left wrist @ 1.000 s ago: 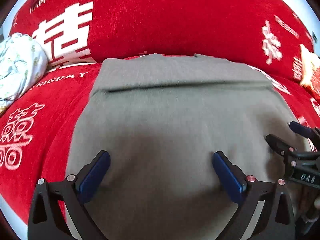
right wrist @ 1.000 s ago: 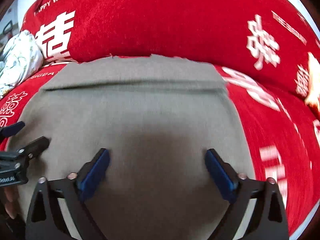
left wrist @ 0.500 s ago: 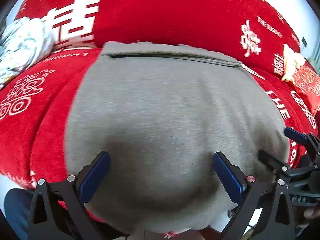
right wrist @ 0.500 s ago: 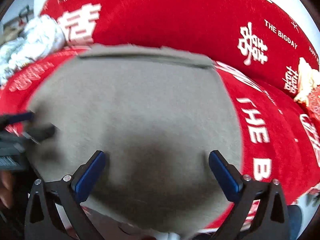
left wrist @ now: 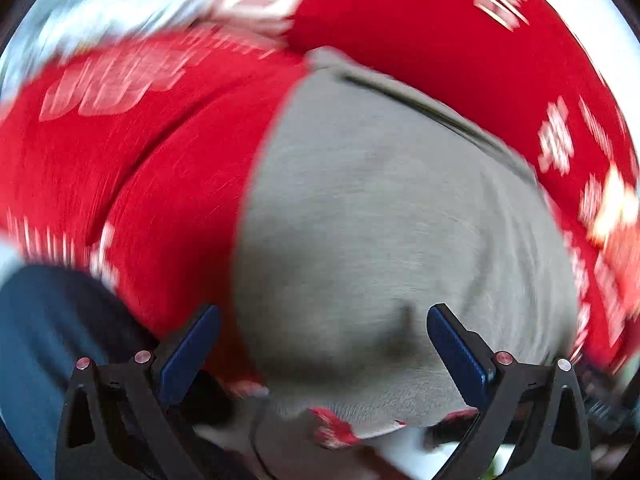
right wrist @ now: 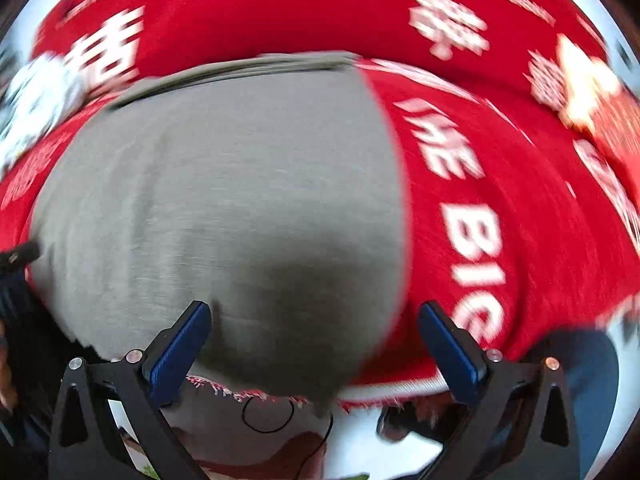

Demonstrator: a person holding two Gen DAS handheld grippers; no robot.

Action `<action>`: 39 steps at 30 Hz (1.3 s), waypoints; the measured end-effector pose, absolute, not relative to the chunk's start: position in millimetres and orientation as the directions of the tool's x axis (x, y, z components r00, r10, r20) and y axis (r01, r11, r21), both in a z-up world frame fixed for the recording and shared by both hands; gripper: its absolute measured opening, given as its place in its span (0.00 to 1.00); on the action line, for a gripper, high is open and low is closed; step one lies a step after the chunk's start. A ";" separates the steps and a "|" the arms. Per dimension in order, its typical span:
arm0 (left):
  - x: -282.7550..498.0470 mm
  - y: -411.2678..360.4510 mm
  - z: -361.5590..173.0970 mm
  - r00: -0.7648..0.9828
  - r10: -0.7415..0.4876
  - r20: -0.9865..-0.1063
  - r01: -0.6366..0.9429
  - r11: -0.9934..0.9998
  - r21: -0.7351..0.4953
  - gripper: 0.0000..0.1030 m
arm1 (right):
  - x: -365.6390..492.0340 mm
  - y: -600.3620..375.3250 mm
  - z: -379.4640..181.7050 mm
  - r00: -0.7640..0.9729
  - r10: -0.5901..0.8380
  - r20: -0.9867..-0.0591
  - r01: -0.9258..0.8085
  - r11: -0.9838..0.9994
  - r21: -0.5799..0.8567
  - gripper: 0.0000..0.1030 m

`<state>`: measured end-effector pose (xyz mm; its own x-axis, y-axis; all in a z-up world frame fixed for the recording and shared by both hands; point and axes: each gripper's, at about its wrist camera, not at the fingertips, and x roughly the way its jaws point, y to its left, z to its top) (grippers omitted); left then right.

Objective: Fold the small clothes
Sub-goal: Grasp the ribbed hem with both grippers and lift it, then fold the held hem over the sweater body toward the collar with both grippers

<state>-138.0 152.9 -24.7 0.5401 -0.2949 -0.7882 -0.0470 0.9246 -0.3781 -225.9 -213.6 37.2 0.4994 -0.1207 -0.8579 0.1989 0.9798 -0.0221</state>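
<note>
Grey garment (left wrist: 380, 232) lies flat on the red cover (left wrist: 168, 184), its near hem hanging just over the cover's fringed front edge. Red cloth runs free on both sides of the garment. Left gripper (left wrist: 320, 344) hovers over the garment's near left corner, fingers wide apart, holding nothing. Right gripper (right wrist: 312, 340) is likewise spread and empty, above the near right corner. Both views are blurred.

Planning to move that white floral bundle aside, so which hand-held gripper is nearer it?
Left. The left hand-held gripper is over the grey garment's left edge, on the white floral bundle's side; the right hand-held gripper is over its right edge, farther off.
</note>
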 end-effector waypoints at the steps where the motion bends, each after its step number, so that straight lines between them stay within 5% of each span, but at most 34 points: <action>1: -138.4 158.5 -29.6 0.532 -0.314 -0.786 -0.073 0.908 -0.412 1.00 | -227.1 -220.0 37.0 0.492 -0.112 -0.863 0.224 0.975 0.002 1.00; 16: -133.0 119.0 -64.5 0.332 -0.396 -0.856 -0.034 0.902 -0.430 1.00 | -223.5 -233.9 -14.8 0.321 0.164 -0.933 0.297 0.918 0.263 0.96; 19: -133.3 113.0 -68.2 0.287 -0.454 -0.843 -0.013 0.878 -0.478 0.92 | -227.7 -237.6 -18.4 0.314 0.214 -0.925 0.324 0.892 0.316 0.72; 21: -140.3 114.6 -62.8 0.297 -0.464 -0.835 0.002 0.874 -0.485 0.67 | -231.9 -237.5 -18.0 0.308 0.261 -0.915 0.309 0.882 0.356 0.41; 22: -143.8 113.8 -59.4 0.301 -0.478 -0.825 0.015 0.868 -0.497 0.57 | -233.5 -235.4 -16.2 0.308 0.279 -0.909 0.292 0.882 0.370 0.18; 23: -145.6 113.6 -53.3 0.300 -0.489 -0.819 0.028 0.863 -0.505 0.33 | -235.4 -233.9 -12.7 0.315 0.285 -0.905 0.277 0.885 0.375 0.15; 24: -148.2 112.8 -48.8 0.295 -0.516 -0.804 0.051 0.849 -0.526 0.19 | -236.6 -231.6 -7.3 0.325 0.288 -0.901 0.258 0.890 0.377 0.15; 39: -94.9 110.6 46.3 0.521 -0.562 -0.642 0.197 0.812 -0.550 0.19 | -202.8 -233.6 89.0 0.633 0.284 -0.720 0.085 0.899 0.429 0.14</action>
<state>-94.9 110.6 46.3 0.5213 -0.5619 -0.6423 0.1973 0.8116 -0.5499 -202.8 -233.6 89.0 0.6331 0.2838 -0.7202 0.0853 0.8992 0.4292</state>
